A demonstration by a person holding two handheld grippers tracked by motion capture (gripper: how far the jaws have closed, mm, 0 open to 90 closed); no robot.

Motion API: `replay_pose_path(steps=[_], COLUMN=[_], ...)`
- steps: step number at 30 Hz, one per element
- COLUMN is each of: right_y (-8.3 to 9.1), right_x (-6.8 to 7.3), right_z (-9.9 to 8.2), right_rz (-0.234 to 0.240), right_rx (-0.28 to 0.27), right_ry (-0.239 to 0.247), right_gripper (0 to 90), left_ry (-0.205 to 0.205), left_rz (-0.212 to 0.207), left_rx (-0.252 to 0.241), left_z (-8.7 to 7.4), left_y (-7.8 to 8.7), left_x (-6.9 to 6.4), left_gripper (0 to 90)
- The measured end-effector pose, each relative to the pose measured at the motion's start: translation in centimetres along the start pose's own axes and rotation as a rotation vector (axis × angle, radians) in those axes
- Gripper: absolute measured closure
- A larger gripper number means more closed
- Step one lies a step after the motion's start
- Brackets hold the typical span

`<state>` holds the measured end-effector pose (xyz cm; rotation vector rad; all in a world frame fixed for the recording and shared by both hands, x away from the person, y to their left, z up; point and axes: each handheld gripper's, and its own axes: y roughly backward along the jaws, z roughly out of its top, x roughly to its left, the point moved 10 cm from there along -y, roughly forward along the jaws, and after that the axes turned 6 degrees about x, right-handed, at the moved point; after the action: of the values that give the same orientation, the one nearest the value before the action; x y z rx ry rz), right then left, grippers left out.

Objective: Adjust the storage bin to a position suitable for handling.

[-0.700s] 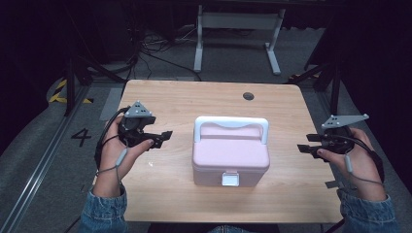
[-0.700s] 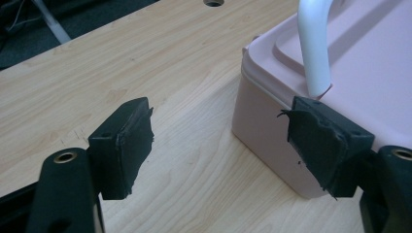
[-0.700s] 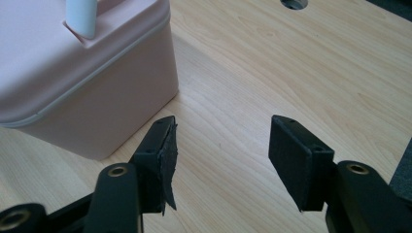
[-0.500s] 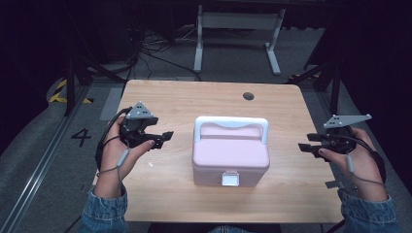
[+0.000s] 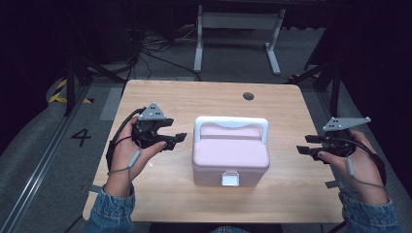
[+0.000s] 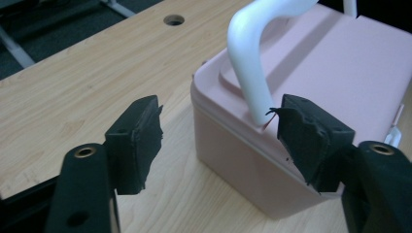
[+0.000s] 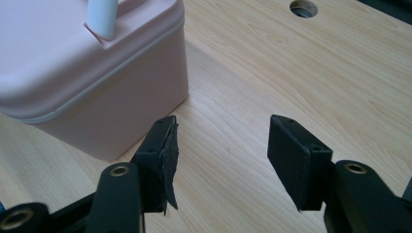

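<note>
Pink lidded box (image 5: 231, 158) sits mid-table, white handle (image 5: 231, 124) upright, front latch (image 5: 230, 179) closed. Left gripper (image 5: 176, 140) and right gripper (image 5: 305, 144) flank it, both with jaws apart and empty. A lopsided push could skid the box across the wood. Since earlier, the right gripper has drifted slightly outward.

Worktop (image 5: 165, 99): pale wood grain, matt. Box (image 5: 230, 158): smooth pink plastic, slight sheen; white glossy handle (image 5: 231, 124). Jaws: matt black, frayed pads.

Pink box (image 5: 231, 155) between two grippers
</note>
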<state>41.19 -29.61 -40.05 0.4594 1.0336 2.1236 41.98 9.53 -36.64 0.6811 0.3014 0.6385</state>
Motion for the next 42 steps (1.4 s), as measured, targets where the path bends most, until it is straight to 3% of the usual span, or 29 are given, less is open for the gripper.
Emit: replay_pose_path(steps=[1,8,12,19,23,27,33,39,42], right_y=[0.0,0.1,0.5,0.8,1.0,1.2,1.0,1.1,0.9], right_x=[-0.1,-0.2,-0.3,-0.4,-0.5,-0.6,-0.6,-0.7,-0.6], right_z=[-0.2,-1.0,-1.3,-2.0,-2.3,-2.4,-2.8,-2.8,-2.8], right_rz=[-0.008,-0.014,-0.023,-0.03,-0.041,-0.044,-0.045,-0.044,-0.038], right_rx=[0.006,0.02,0.015,0.019,0.02,0.018,0.03,0.03,0.029], right_ry=[-0.001,-0.017,-0.027,-0.041,-0.046,-0.052,-0.055,-0.057,-0.064], right_gripper=[45.1,44.6,44.6,44.6,44.7,44.7,44.7,44.7,44.6], left_ry=[0.0,-0.022,0.005,0.031,0.048,0.044,0.045,0.03,0.007], left_rz=[-0.038,-0.083,-0.13,-0.073,-0.112,-0.098,-0.111,-0.066,-0.038], left_rx=[-0.025,-0.046,-0.066,-0.077,-0.09,-0.085,-0.114,-0.091,-0.111], left_z=[0.5,1.7,2.2,2.8,3.0,3.0,3.1,2.9,3.2], left_y=[-0.2,-1.2,-2.1,-4.3,-5.5,-6.3,-7.5,-7.6,-7.3], left_x=[-0.5,-1.6,-2.1,-1.0,-1.5,-1.4,-1.6,-1.7,-1.9], left_gripper=[29.8,27.1,25.4,22.8,24.5,26.5,38.3,55.0,62.3])
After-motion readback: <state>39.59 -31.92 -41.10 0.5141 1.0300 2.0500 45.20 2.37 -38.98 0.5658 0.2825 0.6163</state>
